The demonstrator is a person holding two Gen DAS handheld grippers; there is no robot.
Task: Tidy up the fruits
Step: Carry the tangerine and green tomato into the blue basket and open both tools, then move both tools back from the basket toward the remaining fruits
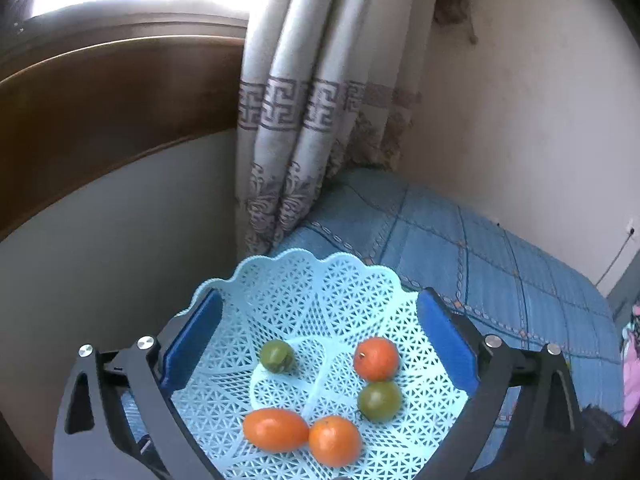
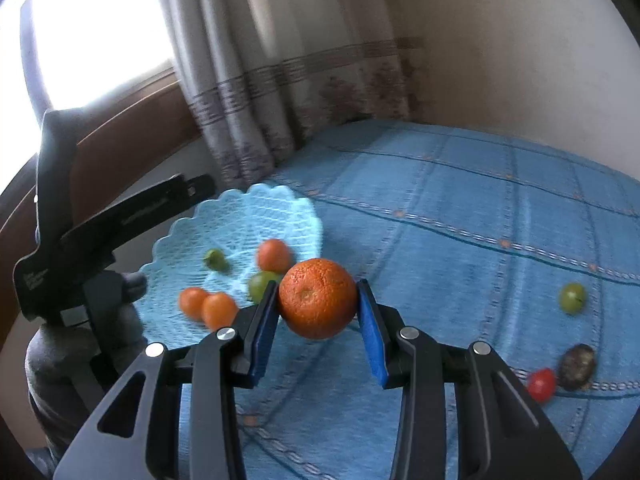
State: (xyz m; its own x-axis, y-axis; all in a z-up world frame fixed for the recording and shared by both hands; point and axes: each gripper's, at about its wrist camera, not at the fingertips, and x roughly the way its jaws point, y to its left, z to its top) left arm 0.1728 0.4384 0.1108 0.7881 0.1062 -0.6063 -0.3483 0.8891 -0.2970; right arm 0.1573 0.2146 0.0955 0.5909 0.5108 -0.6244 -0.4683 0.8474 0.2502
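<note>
In the left wrist view, the left gripper [image 1: 320, 320] has its jaws spread wide, one blue pad at each side of a pale blue lattice basket [image 1: 304, 280]. The pads lie close to the basket's walls; whether they press on it or only stand beside it, I cannot tell. Five small fruits lie in the basket: three orange ones [image 1: 274, 429] and two green ones [image 1: 276, 355]. Two of the orange fruits touch each other at the near side. The basket is at the edge of a bed with a blue quilt [image 1: 500, 272], near a curtain [image 1: 296, 120].

In the right wrist view, the right gripper [image 2: 318, 304] pinches a large orange [image 2: 317, 298] between its blue pads. The orange is up above the quilt [image 2: 460, 200], just beside the near right rim of the basket [image 2: 240, 216]. The left gripper [image 2: 120, 216] is at the basket's left side, and a gloved hand [image 2: 80, 344] holds it. On the quilt at the right, well apart from the basket, lie a green fruit [image 2: 571, 298], a red fruit [image 2: 541, 384] and a dark brown fruit [image 2: 576, 366]; the last two are just beside each other.
</note>
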